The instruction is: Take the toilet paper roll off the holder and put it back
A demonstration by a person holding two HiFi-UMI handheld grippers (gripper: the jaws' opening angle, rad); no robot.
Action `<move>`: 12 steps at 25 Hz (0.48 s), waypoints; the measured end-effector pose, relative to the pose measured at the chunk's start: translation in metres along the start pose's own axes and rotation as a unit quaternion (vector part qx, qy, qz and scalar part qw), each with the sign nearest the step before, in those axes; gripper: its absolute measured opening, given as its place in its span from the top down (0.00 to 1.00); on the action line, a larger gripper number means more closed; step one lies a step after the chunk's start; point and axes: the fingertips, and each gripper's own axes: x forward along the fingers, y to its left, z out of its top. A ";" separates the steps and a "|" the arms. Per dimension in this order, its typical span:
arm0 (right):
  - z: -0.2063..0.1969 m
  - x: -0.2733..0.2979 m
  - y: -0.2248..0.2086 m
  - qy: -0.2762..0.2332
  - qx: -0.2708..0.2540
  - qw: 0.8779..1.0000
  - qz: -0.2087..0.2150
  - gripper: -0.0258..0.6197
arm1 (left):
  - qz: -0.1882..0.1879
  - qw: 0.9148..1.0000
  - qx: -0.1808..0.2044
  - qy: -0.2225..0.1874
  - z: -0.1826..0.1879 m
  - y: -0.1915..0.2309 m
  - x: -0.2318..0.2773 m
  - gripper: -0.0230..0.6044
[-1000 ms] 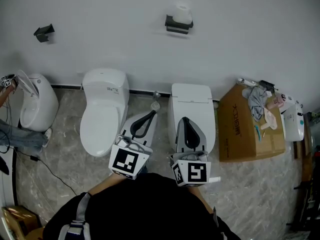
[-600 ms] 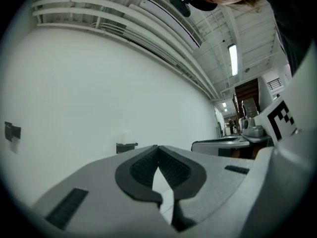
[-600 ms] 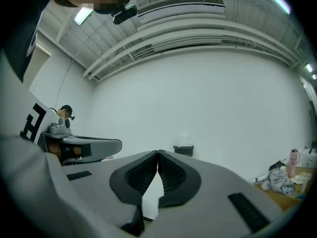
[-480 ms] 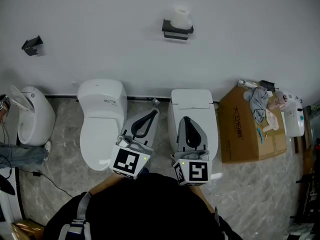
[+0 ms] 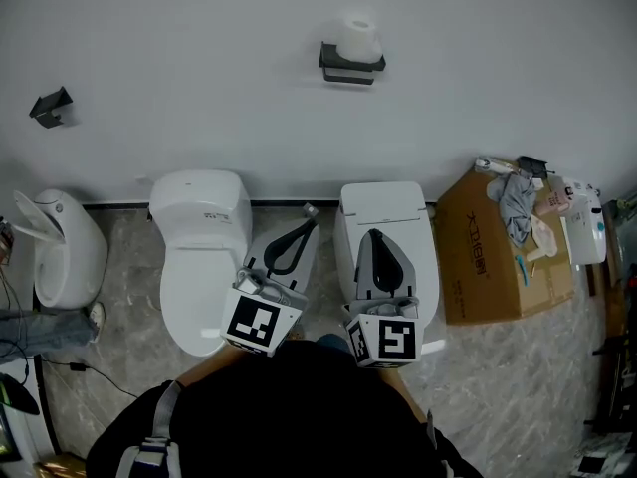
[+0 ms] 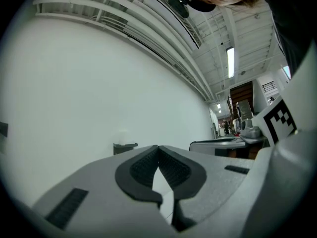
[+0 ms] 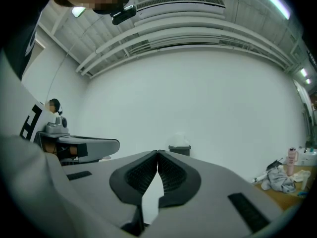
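Grey and met at the tips, the left claw (image 6: 158,147) and the right claw (image 7: 157,152) are both closed on nothing and held level, side by side. The toilet paper roll (image 5: 357,36) is found well ahead of both and higher up, a little nearer the right claw's line than the left's. It appears to stand upright on top of the black holder (image 5: 350,65) fixed to the white wall (image 5: 199,48).

Several things could go wrong from here (all of this is judgement). If a claw were brought to the roll with its tips together, the roll would be pushed rather than gripped and could be tipped off the holder. It seems only to rest there, so a sideways nudge might be enough. A roll knocked loose would be expected to fall towards the toilet (image 5: 386,237) under the right claw or the marbled floor (image 5: 498,386) beside it. Too hard a squeeze would probably dent the soft paper, and a loose end could be snagged and unwound.

As for looks, the roll is white, full and round-sided, pale against the wall and hard to separate from it. Its top seems slightly ragged, though finer detail is too small to be told.
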 end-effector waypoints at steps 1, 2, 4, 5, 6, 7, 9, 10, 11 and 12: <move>-0.002 0.001 0.001 0.002 0.002 1.000 -0.001 0.92 | -0.001 1.000 -0.001 0.001 -0.001 0.001 0.000 0.95; -0.004 0.003 0.001 0.005 0.003 1.000 -0.003 0.92 | -0.002 1.000 -0.003 0.003 -0.002 0.003 0.001 0.95; -0.005 0.006 0.001 0.007 0.004 1.000 -0.004 0.92 | -0.004 1.000 -0.005 0.006 -0.003 0.006 0.002 0.95; -0.005 0.008 0.000 0.007 0.004 1.000 -0.005 0.92 | -0.005 1.000 -0.006 0.006 -0.003 0.007 0.003 0.95; -0.004 0.009 0.000 0.006 0.004 1.000 -0.006 0.92 | -0.004 1.000 -0.006 0.007 -0.003 0.009 0.003 0.95; -0.004 0.010 0.001 0.006 0.004 1.000 -0.007 0.92 | -0.004 1.000 -0.007 0.007 -0.004 0.010 0.003 0.95; -0.003 0.014 0.002 0.007 0.002 1.000 -0.008 0.92 | -0.005 1.000 -0.010 0.009 -0.005 0.014 0.004 0.95; -0.004 0.016 0.002 0.008 0.001 1.000 -0.008 0.92 | -0.005 1.000 -0.011 0.009 -0.006 0.016 0.005 0.95; -0.004 0.018 0.003 0.009 0.000 1.000 -0.006 0.92 | -0.005 1.000 -0.013 0.009 -0.006 0.018 0.006 0.95; -0.004 0.020 0.003 0.009 -0.001 1.000 -0.005 0.92 | -0.005 1.000 -0.014 0.007 -0.006 0.020 0.007 0.95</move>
